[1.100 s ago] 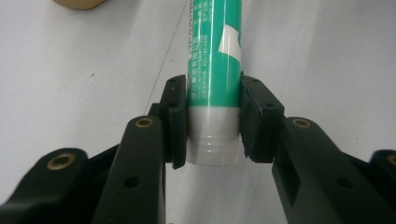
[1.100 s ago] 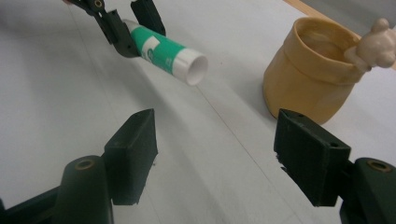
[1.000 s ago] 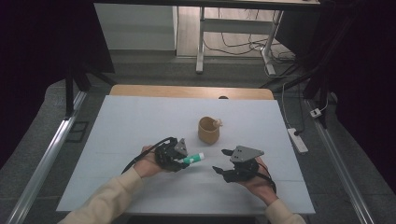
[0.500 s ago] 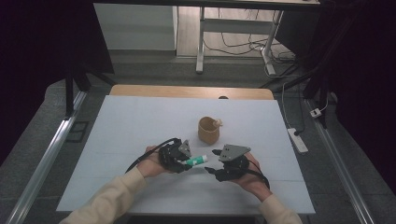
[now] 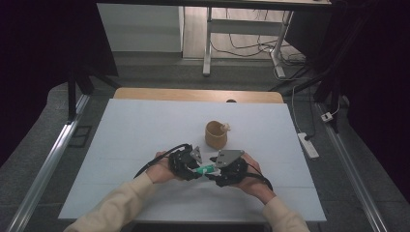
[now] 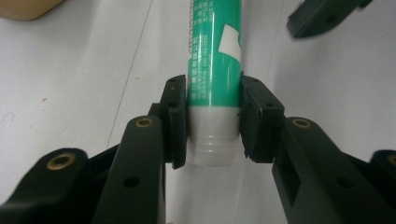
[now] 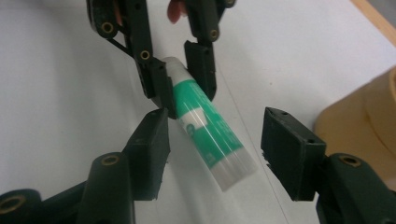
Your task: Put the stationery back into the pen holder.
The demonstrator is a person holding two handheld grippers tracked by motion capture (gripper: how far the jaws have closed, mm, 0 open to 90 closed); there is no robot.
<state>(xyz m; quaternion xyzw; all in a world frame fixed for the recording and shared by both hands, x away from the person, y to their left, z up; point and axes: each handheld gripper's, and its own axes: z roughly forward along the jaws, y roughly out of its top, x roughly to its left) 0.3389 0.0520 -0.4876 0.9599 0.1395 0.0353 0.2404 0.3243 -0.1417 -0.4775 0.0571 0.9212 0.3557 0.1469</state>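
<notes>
A green-and-white tube [image 5: 206, 169] is held just above the white table [image 5: 145, 125], near its front middle. My left gripper [image 6: 212, 121] is shut on the tube's [image 6: 215, 56] white capped end. My right gripper [image 7: 215, 140] faces it, and its jaws have just been closing. They stand on either side of the tube's [image 7: 210, 135] free end with gaps at both pads, so it is still open. In the high view the left gripper [image 5: 196, 169] and right gripper [image 5: 213, 172] meet nose to nose at the tube.
A tan cup [image 5: 216, 134] with something pale at its rim stands just behind the grippers, also at the right edge as the cup [image 7: 369, 116]. A wooden strip [image 5: 198, 95] borders the table's far edge. A power strip [image 5: 308, 145] lies off the right side.
My right gripper has moved left towards the left gripper, and its jaws now stand on either side of the tube's free end. The left gripper and the tube have stayed put.
</notes>
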